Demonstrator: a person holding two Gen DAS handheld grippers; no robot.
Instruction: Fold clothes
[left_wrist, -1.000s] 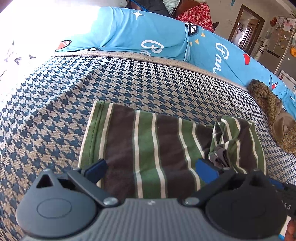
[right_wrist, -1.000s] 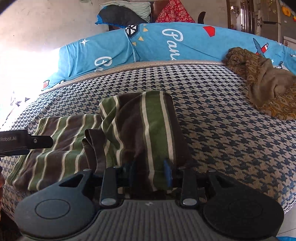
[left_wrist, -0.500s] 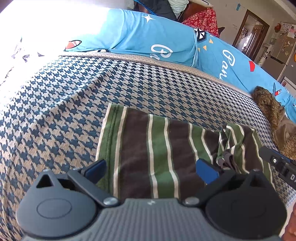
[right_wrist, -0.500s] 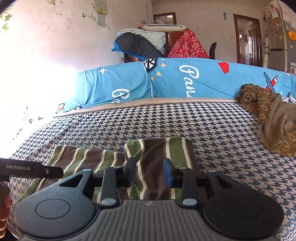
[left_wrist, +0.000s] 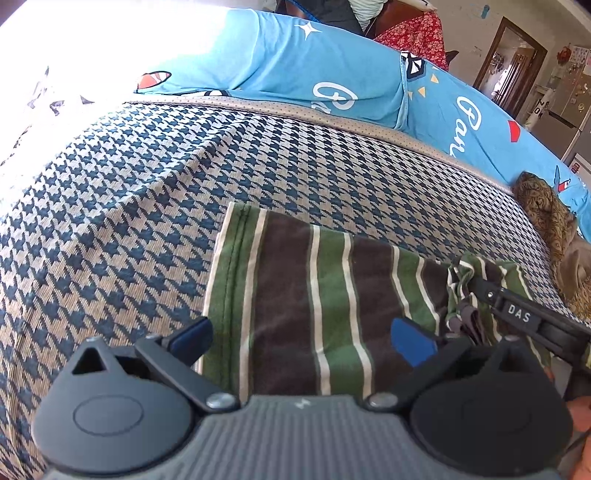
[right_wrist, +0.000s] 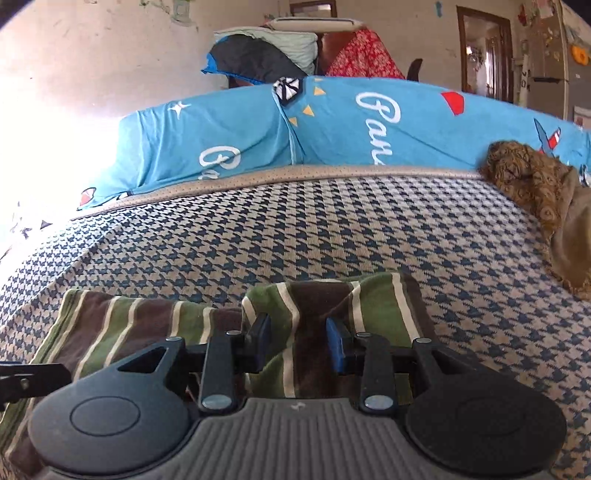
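Note:
A green and brown striped garment (left_wrist: 314, 295) lies flat on the houndstooth bed cover (left_wrist: 147, 221), near the front edge. My left gripper (left_wrist: 303, 338) hovers low over its near edge, jaws wide open, nothing between the blue pads. The right end of the garment (right_wrist: 373, 295) is bunched into a folded flap. My right gripper (right_wrist: 300, 343) is shut on that flap, with striped cloth filling the gap between its pads. In the left wrist view the right gripper (left_wrist: 471, 278) reaches in from the right to the bunched cloth. A black part of the left gripper (right_wrist: 29, 376) shows at the left edge.
Blue printed cushions (right_wrist: 332, 129) line the far side of the bed. A crumpled brown patterned cloth (right_wrist: 546, 192) lies at the right, beyond the garment. Behind stand piled bedding, a doorway and a fridge. Strong light washes out the left.
My right gripper has carried the held flap leftward and lower, so it now lies down near the bed. It has come into the left wrist view. The left gripper stayed open.

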